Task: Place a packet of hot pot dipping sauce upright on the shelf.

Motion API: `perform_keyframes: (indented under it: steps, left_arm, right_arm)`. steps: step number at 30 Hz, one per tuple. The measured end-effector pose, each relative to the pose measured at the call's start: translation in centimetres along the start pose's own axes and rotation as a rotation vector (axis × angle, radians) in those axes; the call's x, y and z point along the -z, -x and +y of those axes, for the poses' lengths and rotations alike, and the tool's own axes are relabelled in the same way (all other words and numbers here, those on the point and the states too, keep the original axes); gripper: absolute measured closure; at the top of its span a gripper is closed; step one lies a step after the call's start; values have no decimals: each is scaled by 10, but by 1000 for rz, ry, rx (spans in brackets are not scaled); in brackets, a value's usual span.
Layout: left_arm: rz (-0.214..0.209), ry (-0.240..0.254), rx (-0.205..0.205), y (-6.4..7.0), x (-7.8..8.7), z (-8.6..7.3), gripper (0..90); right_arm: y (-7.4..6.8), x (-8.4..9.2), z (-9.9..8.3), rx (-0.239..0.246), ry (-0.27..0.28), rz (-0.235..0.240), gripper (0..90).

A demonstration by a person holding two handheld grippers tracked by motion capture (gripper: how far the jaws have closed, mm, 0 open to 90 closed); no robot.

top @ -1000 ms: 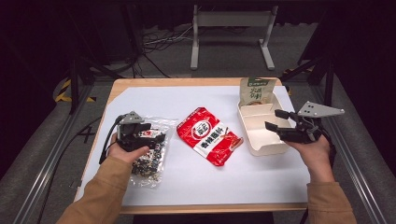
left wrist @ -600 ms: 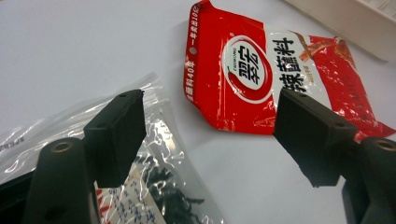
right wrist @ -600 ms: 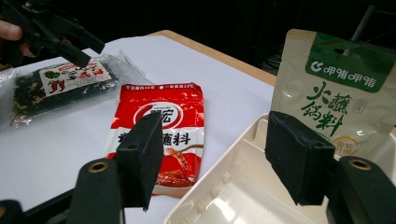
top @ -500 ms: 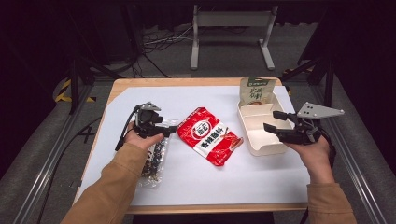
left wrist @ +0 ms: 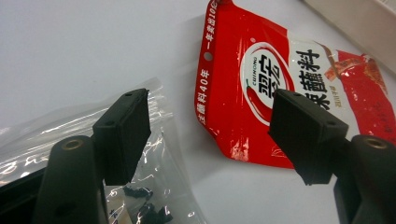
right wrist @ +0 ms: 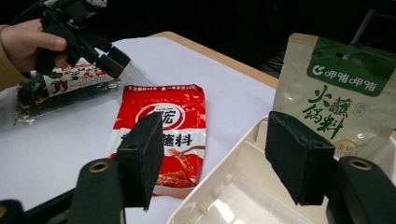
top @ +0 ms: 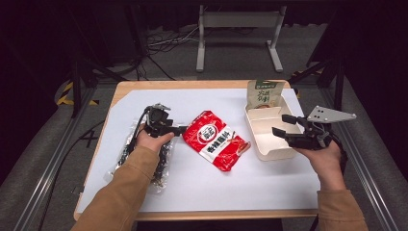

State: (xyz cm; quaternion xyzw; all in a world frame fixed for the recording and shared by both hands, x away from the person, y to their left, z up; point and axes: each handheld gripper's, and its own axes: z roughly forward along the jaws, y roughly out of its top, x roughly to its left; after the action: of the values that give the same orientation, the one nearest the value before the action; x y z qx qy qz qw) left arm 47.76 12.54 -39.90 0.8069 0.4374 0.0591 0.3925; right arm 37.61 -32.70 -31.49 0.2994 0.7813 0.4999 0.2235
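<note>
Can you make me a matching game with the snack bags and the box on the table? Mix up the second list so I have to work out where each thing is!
Things:
1. red packet
2. clear bag
3. green-topped pouch
4. white tray

Places:
A. leaning up at the far end of the tray
B. lying flat in the middle of the white sheet
C. under the person's left arm, dark bits inside
D. right in front of the right gripper, nothing lying flat in it

Pairs: 1-B, 2-C, 3-A, 4-D
</note>
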Motion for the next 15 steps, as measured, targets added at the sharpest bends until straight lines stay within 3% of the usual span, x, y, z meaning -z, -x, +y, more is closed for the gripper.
perform_keyframes:
  steps: [6,10,15]
  left_arm:
    - [-6,-29,20,0,-11,0,294]
    - [-55,-69,54,-2,-22,-1,321]
    - [-62,-85,75,-5,-29,-3,340]
  right_arm:
    - [0,-1,0,1,-9,-1,369]
    - [0,-2,-1,-2,-11,1,369]
    - [0,-2,-1,-4,-9,4,367]
